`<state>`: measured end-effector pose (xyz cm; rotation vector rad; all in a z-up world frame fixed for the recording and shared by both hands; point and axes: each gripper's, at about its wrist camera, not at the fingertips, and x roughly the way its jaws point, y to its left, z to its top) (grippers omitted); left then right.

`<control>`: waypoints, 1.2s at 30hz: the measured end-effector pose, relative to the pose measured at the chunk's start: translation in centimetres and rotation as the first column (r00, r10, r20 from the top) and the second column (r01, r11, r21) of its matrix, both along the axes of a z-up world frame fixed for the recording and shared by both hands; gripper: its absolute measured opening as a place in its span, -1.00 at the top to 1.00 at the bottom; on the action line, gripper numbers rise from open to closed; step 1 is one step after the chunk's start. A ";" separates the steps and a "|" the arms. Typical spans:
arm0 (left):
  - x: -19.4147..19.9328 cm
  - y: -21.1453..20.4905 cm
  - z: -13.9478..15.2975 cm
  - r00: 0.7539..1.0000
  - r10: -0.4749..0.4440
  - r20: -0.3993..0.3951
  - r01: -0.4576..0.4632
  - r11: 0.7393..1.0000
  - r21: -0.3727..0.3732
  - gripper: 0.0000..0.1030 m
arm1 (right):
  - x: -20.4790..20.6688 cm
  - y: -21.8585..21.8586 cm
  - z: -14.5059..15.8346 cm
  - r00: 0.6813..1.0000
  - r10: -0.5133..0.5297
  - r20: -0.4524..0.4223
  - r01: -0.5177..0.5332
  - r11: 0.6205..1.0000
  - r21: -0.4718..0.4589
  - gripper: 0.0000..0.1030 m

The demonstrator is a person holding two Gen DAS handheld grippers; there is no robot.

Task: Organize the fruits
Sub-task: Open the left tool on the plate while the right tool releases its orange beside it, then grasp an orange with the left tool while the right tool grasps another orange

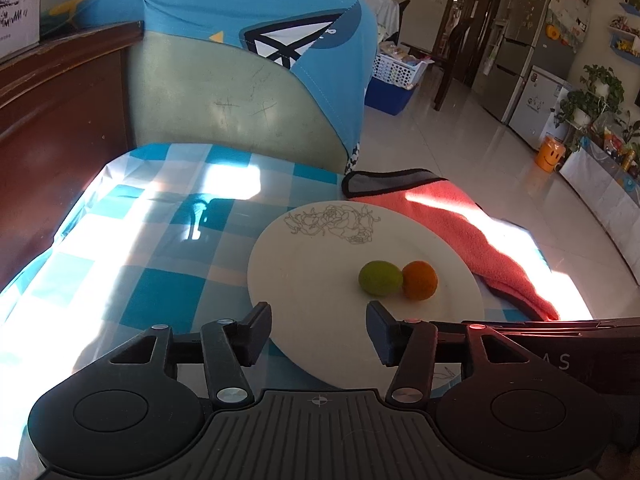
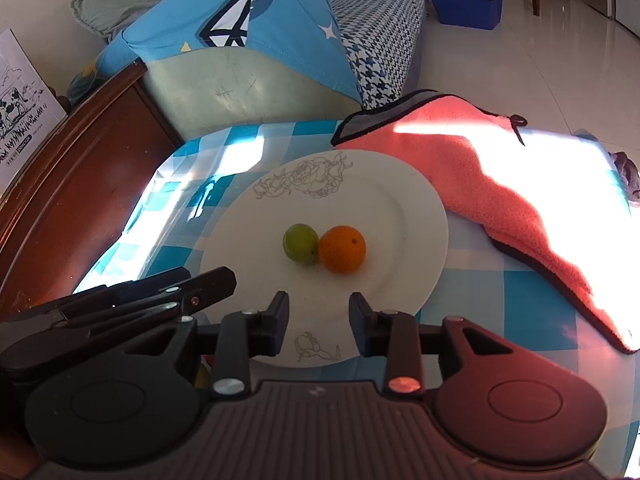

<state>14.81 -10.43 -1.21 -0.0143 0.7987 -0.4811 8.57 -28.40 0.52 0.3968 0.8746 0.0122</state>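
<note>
A white plate (image 1: 304, 264) with a rose line drawing lies on the blue checked tablecloth (image 1: 152, 300). On it a green round fruit (image 1: 380, 278) and an orange (image 1: 419, 280) rest touching each other. My left gripper (image 1: 319, 330) hovers over the plate's near rim, open, with nothing between its fingers. In the right wrist view the same plate (image 2: 384, 208) holds the green fruit (image 2: 301, 244) and the orange (image 2: 342, 249). My right gripper (image 2: 319, 320) is just short of them, jaws apart and empty. The left gripper's fingers (image 2: 200, 284) show at the left.
A coral towel (image 2: 500, 184) with a dark border lies right of the plate, draped to the table edge. A blue-covered cushion (image 1: 248, 40) and a green chair back (image 1: 224, 100) stand behind the table. Dark wooden furniture (image 1: 60, 112) borders the left.
</note>
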 end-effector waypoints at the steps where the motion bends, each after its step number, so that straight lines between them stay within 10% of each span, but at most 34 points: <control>1: 0.0 0.3 0.0 1.000 0.009 -0.006 -0.009 1.000 -0.009 -0.17 | -0.1 0.0 0.0 1.000 -0.002 -0.001 0.002 1.000 0.004 0.32; 5: -0.3 1.3 0.5 0.999 0.030 -0.015 -0.031 0.998 -0.058 -0.54 | -0.3 -0.1 0.2 1.000 0.005 0.001 -0.005 1.000 0.015 0.24; 36: -8.5 7.9 -0.2 0.994 0.030 -0.101 -0.028 0.999 0.020 -0.67 | -9.7 2.0 0.6 0.995 0.101 -0.006 -0.101 0.995 -0.025 -0.03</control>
